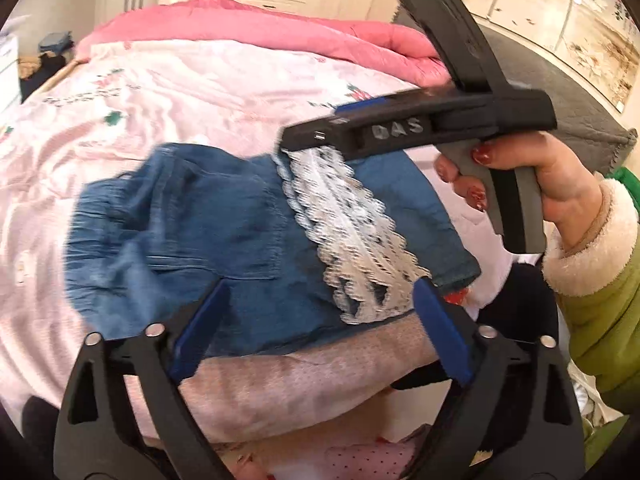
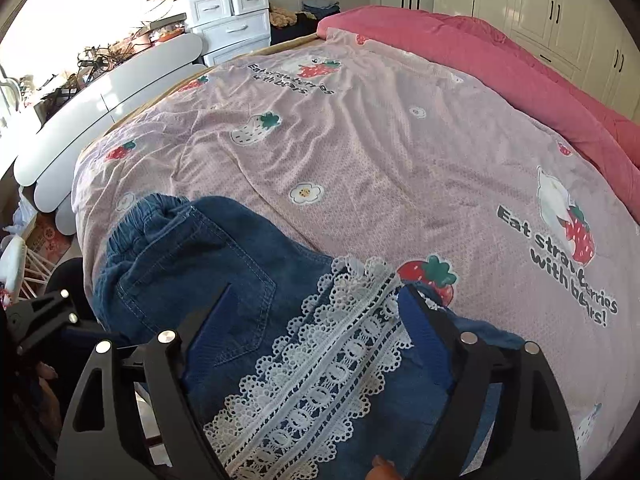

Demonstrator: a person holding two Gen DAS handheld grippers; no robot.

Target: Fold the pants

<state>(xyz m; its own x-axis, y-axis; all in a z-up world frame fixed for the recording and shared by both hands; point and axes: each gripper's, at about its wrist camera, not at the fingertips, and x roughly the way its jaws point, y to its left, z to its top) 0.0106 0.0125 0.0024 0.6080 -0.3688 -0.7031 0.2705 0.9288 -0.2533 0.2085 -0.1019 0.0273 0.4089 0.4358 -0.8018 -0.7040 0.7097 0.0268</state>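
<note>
Blue denim pants point(image 2: 192, 272) lie folded in a compact pile on the pink bed sheet point(image 2: 380, 152), elastic waist to the left and a back pocket on top. A white lace band point(image 2: 320, 364) runs across them. My right gripper point(image 2: 316, 312) hovers just over the lace, jaws spread wide, with nothing pinched between the blue pads. In the left wrist view the pants point(image 1: 200, 220) and lace point(image 1: 352, 236) lie ahead of my left gripper point(image 1: 320, 320), which is also open and empty. The right gripper point(image 1: 316, 128) shows there above the far end of the lace, held by a hand point(image 1: 552, 184).
A darker pink quilt point(image 2: 520, 72) is bunched along the far side of the bed. White drawers point(image 2: 232, 20) and a cluttered desk stand beyond the white footboard point(image 2: 100, 120) on the left. Wardrobes point(image 2: 560, 12) line the back wall. A green sleeve point(image 1: 608, 312) fills the right edge.
</note>
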